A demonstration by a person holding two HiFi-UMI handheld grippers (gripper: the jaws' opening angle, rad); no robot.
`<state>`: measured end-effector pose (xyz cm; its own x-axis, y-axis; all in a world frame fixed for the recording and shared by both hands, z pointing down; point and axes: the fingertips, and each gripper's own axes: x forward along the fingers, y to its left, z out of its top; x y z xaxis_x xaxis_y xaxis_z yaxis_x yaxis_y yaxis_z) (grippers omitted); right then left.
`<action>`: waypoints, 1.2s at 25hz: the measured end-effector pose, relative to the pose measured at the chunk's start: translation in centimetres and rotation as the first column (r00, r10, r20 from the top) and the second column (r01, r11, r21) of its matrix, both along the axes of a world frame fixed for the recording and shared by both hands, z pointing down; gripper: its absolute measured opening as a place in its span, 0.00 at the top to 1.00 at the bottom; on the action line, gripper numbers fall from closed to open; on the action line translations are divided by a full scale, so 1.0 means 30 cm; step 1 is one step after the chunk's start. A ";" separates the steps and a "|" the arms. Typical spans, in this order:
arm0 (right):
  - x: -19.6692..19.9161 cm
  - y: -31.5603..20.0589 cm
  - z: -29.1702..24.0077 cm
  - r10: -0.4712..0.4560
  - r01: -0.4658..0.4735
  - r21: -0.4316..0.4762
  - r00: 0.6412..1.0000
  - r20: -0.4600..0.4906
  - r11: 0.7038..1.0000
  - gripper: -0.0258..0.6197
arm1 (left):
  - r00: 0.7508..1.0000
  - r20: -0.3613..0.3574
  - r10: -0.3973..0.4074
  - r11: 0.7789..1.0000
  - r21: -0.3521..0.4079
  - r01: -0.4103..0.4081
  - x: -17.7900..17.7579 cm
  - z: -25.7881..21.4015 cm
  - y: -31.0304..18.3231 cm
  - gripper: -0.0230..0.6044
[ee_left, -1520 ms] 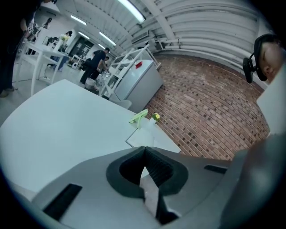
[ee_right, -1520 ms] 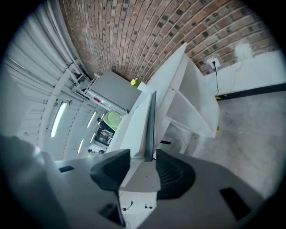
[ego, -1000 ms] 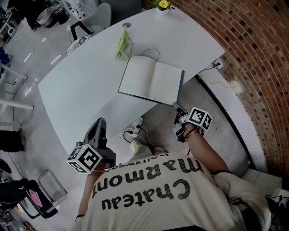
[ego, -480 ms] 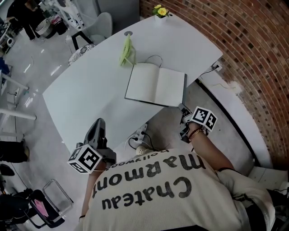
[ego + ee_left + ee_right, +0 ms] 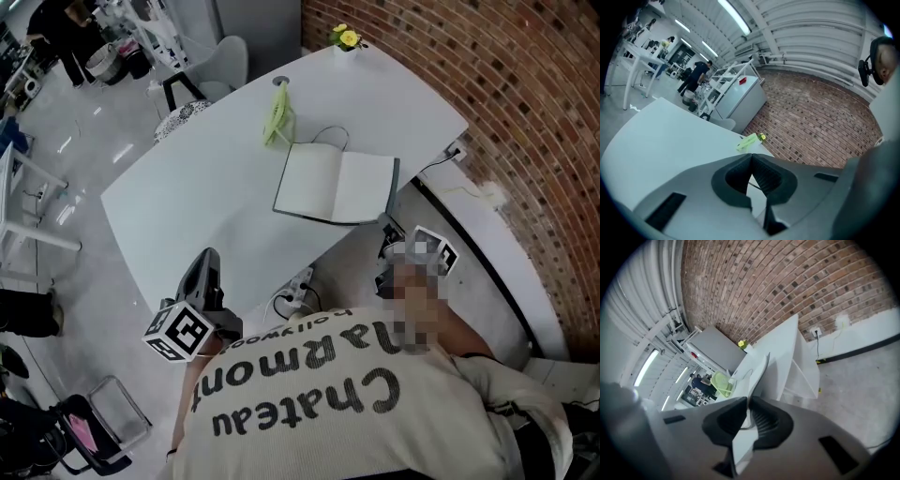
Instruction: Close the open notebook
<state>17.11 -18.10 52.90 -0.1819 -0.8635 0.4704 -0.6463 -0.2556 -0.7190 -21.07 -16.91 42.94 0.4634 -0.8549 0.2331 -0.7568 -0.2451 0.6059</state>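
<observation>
Item: notebook point(image 5: 336, 186), open, pages blank and pale, lying flat on the white counter point(image 5: 206, 187) close to the counter's near edge, toward its brick-wall end. Its right-hand edge shows a dark cover and looks slightly raised off the counter. Right tongs point(image 5: 385, 230): at the counter's near edge by the notebook's right-hand corner, partly under a blurred patch in the head view. In the right gripper view these tongs point(image 5: 748, 401) have just been closing, and they stand narrow, with the notebook's point(image 5: 761, 372) right-hand leaf pinched between the pads. Left tongs point(image 5: 206, 261): off the counter's near edge, well apart from the notebook. In the left gripper view the left tongs point(image 5: 751, 157) have their tips together and nothing between them. Also on the counter: a thin cord point(image 5: 330, 129) looped at the notebook's far side, a pale green object point(image 5: 277, 119) toward the counter's far edge, and yellow flowers point(image 5: 348, 38) at the counter's far corner. Under the counter: a power strip point(image 5: 298, 284) on the floor. Beyond the counter's right end: a brick wall point(image 5: 525, 112).
</observation>
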 end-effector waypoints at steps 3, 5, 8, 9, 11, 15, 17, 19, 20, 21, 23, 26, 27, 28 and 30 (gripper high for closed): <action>-0.041 -0.028 -0.055 -0.039 0.040 0.041 0.998 -0.040 0.998 0.90 | 1.000 -0.007 -0.013 1.000 0.001 0.013 -0.012 0.000 0.001 0.96; -0.067 -0.045 -0.084 -0.064 0.068 0.063 0.996 -0.064 0.996 0.90 | 1.000 -0.011 -0.020 1.000 -0.001 0.020 -0.017 0.001 0.002 0.96; -0.096 -0.060 -0.109 -0.099 0.107 0.081 0.990 -0.100 0.991 0.90 | 1.000 -0.013 -0.028 1.000 -0.005 0.028 -0.022 0.005 0.006 0.96; -0.101 -0.062 -0.112 -0.107 0.116 0.083 0.988 -0.109 0.990 0.90 | 0.999 -0.015 -0.031 1.000 -0.005 0.031 -0.023 0.007 0.009 0.96; -0.109 -0.065 -0.116 -0.118 0.129 0.087 0.986 -0.122 0.988 0.90 | 0.999 -0.017 -0.036 0.999 -0.005 0.036 -0.027 0.013 0.013 0.96; -0.131 -0.081 -0.127 -0.148 0.164 0.097 0.977 -0.151 0.982 0.90 | 0.999 -0.016 -0.048 0.999 -0.013 0.048 -0.037 0.026 0.014 0.96; -0.143 -0.087 -0.135 -0.167 0.185 0.100 0.973 -0.160 0.978 0.90 | 0.998 -0.017 -0.053 0.999 -0.013 0.053 -0.039 0.025 0.011 0.96; -0.156 -0.091 -0.144 -0.185 0.204 0.104 0.968 -0.167 0.973 0.90 | 0.998 -0.017 -0.059 0.998 -0.011 0.059 -0.041 0.018 0.009 0.96; -0.163 -0.094 -0.148 -0.194 0.214 0.106 0.966 -0.172 0.971 0.90 | 0.998 -0.017 -0.062 0.998 -0.007 0.061 -0.044 0.014 0.007 0.96; -0.169 -0.097 -0.152 -0.203 0.224 0.108 0.963 -0.177 0.968 0.90 | 0.998 -0.019 -0.064 0.998 -0.002 0.064 -0.045 0.012 0.004 0.96; -0.182 -0.105 -0.159 -0.222 0.245 0.111 0.957 -0.187 0.963 0.90 | 0.997 -0.022 -0.071 0.997 0.002 0.071 -0.048 0.007 0.000 0.96; -0.204 -0.117 -0.166 -0.254 0.280 0.114 0.946 -0.201 0.953 0.90 | 0.996 -0.024 -0.081 0.997 0.000 0.081 -0.054 0.007 -0.003 0.96; -0.213 -0.122 -0.169 -0.266 0.293 0.116 0.942 -0.204 0.949 0.90 | 0.996 -0.025 -0.086 0.996 -0.002 0.086 -0.057 0.008 -0.003 0.96; -0.222 -0.128 -0.173 -0.279 0.307 0.118 0.938 -0.206 0.944 0.90 | 0.996 -0.026 -0.090 0.996 -0.002 0.090 -0.059 0.008 -0.005 0.96; -0.239 -0.142 -0.179 -0.302 0.333 0.124 0.929 -0.212 0.935 0.90 | 0.995 -0.027 -0.099 0.995 0.000 0.099 -0.063 0.005 -0.009 0.96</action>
